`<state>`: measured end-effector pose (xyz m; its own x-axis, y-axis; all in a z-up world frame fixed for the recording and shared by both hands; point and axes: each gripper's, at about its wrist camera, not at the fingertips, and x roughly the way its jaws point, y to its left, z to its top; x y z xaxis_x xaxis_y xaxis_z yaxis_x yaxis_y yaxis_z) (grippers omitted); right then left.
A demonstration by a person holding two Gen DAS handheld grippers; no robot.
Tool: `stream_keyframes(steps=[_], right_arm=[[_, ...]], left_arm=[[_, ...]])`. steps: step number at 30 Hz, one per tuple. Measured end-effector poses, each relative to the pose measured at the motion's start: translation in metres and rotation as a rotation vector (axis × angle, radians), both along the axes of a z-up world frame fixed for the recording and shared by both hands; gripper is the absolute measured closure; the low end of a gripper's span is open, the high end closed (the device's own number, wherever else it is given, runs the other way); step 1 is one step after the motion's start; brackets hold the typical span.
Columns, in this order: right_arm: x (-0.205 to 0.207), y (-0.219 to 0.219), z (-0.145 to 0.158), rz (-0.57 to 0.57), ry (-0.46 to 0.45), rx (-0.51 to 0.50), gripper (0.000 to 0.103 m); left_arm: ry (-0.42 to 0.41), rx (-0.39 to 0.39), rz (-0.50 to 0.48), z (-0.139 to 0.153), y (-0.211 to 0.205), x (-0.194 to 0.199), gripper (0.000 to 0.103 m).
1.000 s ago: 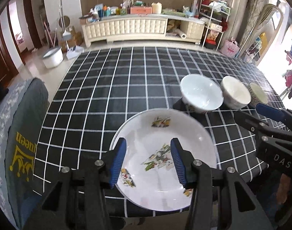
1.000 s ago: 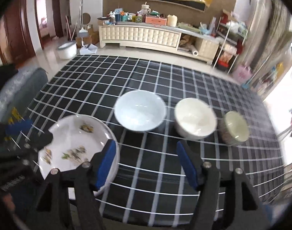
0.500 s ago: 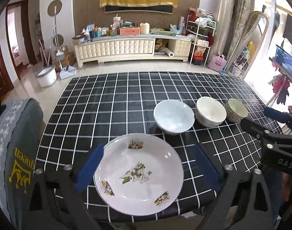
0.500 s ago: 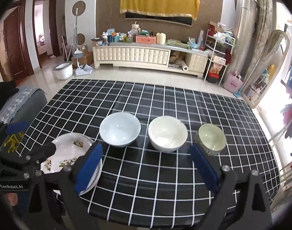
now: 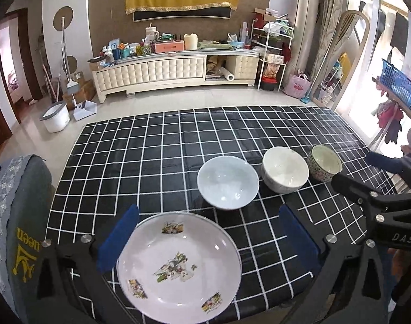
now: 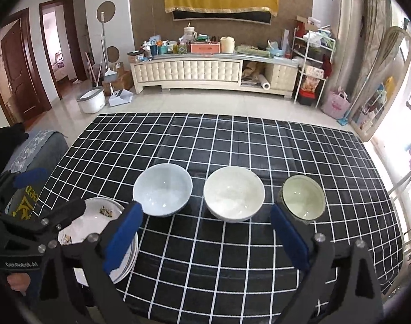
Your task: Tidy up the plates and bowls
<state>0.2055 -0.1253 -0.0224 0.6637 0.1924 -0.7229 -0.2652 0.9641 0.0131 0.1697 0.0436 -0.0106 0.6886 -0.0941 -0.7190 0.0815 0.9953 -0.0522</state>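
"GenRobot.AI" on left gripper [image 6: 30,189], "DAS" on right gripper [image 5: 378,172]

Cream cabinet [image 5: 175,71], pale tiled floor [image 5: 205,98]

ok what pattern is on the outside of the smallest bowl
A busy floral print in pink and green on the smallest bowl, clearest in the left wrist view.

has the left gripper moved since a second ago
Yes. The left gripper has pulled back and up from the plate: its just-opened jaws now straddle the plate's far rim, and more of the checked table shows.
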Motion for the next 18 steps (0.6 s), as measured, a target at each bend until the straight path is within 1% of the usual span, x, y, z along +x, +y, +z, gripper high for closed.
stream_keyframes(steps=[3,7,11,18], right_arm=[[0.009,0.003,0.0,0.016,0.008,-0.003,0.006],[0.025,0.006,-0.002,0.025,0.03,-0.001,0.006],[0.038,0.012,-0.004,0.057,0.042,-0.001,0.006],[0.06,0.021,-0.013,0.064,0.064,-0.034,0.006]], left_arm=[[0.002,0.025,-0.001,0.0,-0.004,0.01,0.0],[0.032,-0.026,-0.011,-0.001,0.0,0.027,0.0],[0.033,-0.024,-0.013,0.002,0.001,0.04,0.0],[0.066,-0.06,-0.012,-0.002,0.012,0.069,0.0]])
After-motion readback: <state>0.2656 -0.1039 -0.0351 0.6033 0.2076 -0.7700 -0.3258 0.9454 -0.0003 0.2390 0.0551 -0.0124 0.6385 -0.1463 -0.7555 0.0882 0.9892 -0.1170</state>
